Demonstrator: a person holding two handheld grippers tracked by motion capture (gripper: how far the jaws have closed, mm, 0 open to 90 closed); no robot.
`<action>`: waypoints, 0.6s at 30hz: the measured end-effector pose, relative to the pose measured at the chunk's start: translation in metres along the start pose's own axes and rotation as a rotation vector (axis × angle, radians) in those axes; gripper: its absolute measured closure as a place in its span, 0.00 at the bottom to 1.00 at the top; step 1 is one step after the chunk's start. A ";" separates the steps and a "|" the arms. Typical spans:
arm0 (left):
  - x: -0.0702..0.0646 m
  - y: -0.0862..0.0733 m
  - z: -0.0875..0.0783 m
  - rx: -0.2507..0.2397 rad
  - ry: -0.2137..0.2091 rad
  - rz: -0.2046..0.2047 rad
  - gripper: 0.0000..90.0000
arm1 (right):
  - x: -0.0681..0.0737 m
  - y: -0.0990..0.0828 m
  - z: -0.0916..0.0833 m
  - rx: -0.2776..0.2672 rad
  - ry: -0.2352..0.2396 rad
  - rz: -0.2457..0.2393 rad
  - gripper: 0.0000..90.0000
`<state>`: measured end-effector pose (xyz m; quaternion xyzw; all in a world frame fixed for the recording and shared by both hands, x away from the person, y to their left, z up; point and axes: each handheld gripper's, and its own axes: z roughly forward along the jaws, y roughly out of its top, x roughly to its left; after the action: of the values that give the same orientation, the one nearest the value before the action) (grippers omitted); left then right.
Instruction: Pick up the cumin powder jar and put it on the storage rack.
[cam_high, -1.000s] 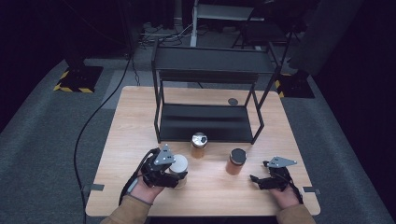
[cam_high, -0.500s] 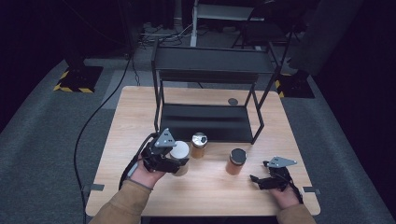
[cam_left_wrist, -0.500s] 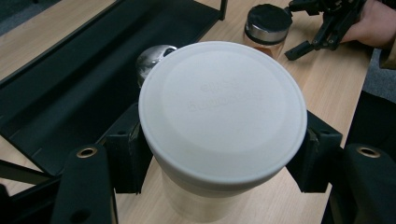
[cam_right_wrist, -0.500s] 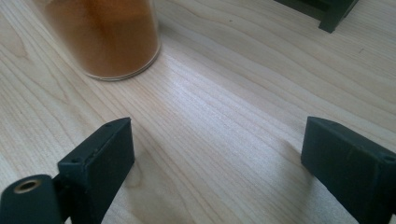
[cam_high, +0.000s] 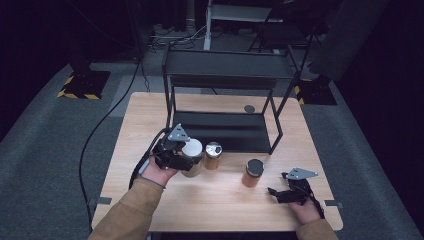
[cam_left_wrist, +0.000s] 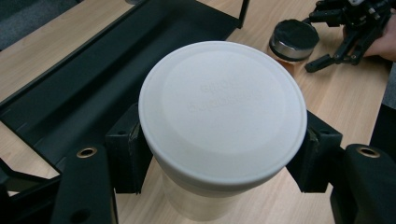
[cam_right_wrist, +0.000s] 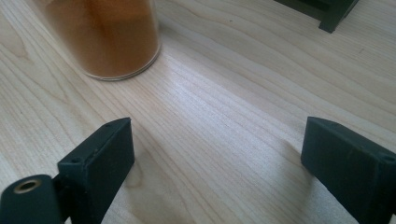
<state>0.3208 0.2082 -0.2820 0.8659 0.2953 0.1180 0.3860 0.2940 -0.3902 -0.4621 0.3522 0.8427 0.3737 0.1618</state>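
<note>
White-lidded jar (cam_left_wrist: 223, 126) between left fingers (cam_left_wrist: 126, 154)

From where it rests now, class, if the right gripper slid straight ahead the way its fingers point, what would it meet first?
Probably nothing soon: between the right gripper's open fingers lies bare table. The orange jar sits left of that line, the black rack's foot farther off to the right. Depth is hard to judge.

A rack (cam_high: 225, 82) is standing at the table's (cam_high: 145, 115) far edge; three jars are sitting before it; the left gripper (cam_high: 175, 152) is holding the left jar (cam_high: 192, 156); the middle jar (cam_high: 213, 155) is sitting just beside it; the right jar (cam_high: 253, 172) is sitting nearer the right gripper (cam_high: 287, 192), by the near right corner.
</note>
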 end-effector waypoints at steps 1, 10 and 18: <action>0.002 0.002 0.000 0.000 -0.001 -0.001 0.37 | 0.000 0.000 0.000 0.000 0.000 0.000 0.10; 0.020 0.021 0.001 0.006 0.023 -0.007 0.37 | -0.001 0.001 0.000 0.002 0.006 -0.005 0.10; 0.029 0.036 0.011 0.022 0.055 -0.008 0.37 | -0.002 0.001 0.001 0.002 0.008 -0.007 0.10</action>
<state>0.3635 0.2001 -0.2639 0.8654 0.3106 0.1372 0.3686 0.2959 -0.3907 -0.4619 0.3479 0.8448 0.3738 0.1597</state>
